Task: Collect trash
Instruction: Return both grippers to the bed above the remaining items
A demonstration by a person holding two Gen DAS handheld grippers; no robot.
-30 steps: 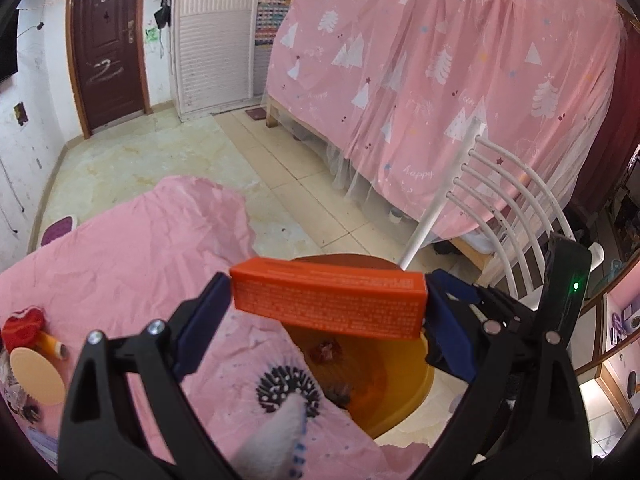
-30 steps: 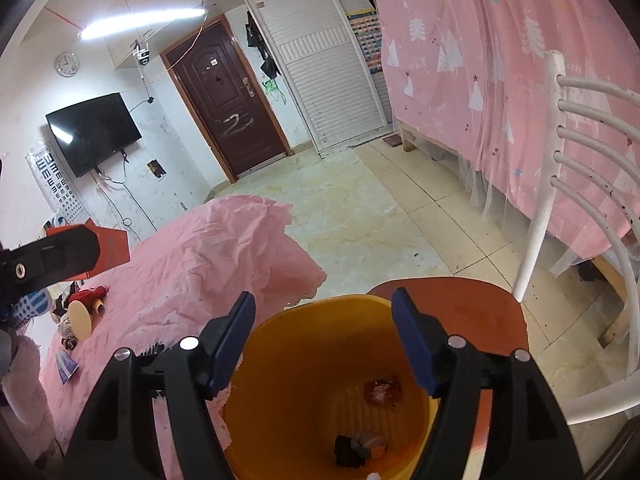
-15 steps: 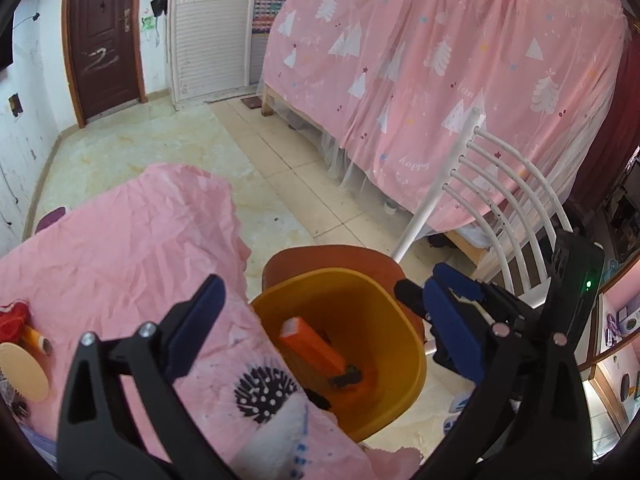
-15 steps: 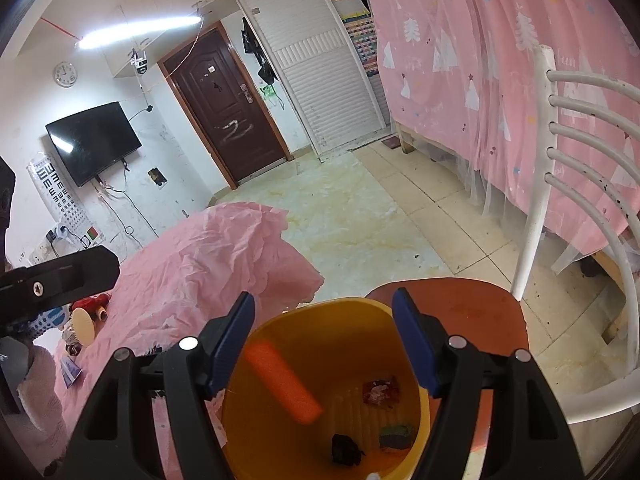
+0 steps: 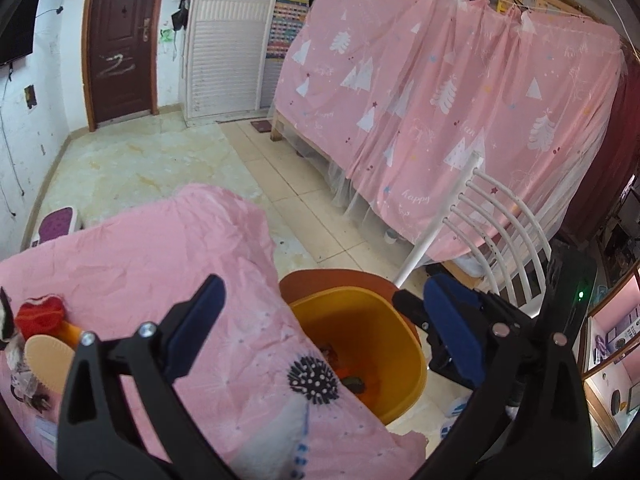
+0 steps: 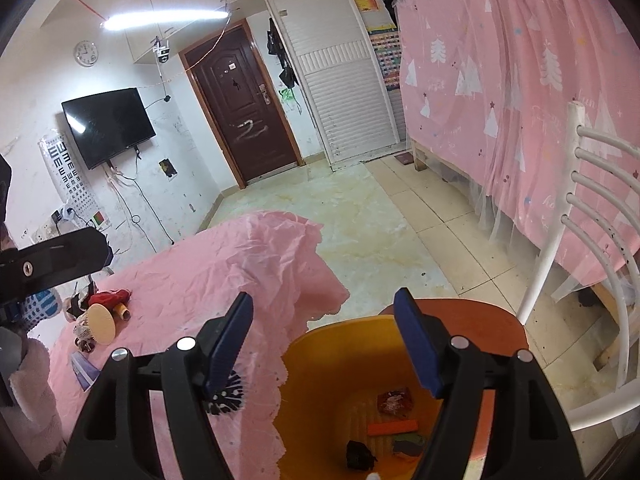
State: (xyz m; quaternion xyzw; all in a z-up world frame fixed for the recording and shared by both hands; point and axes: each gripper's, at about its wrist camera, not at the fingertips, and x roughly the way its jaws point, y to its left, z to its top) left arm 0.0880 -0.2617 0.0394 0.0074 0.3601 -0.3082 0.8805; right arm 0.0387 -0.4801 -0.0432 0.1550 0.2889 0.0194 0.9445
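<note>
Room evenly and brightly lit by a ceiling strip light (image 6: pixel 160 20), blown out to white glare, with a bright reflection on the television (image 6: pixel 108 128); shadows soft and faint; fisheye bending and black vignette at all edges; slight softness on nearest black arms, colours a little washed.

Both wrist views angled down; share yellow bin (image 5: pixel 356 308) (image 6: pixel 332 364).

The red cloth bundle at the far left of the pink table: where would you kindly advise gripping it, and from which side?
Probably grip the red cloth bundle across its bunched middle, coming down from above. It lies low on the pink tablecloth, crowded by the round tan disc, so a side approach looks blocked.
</note>
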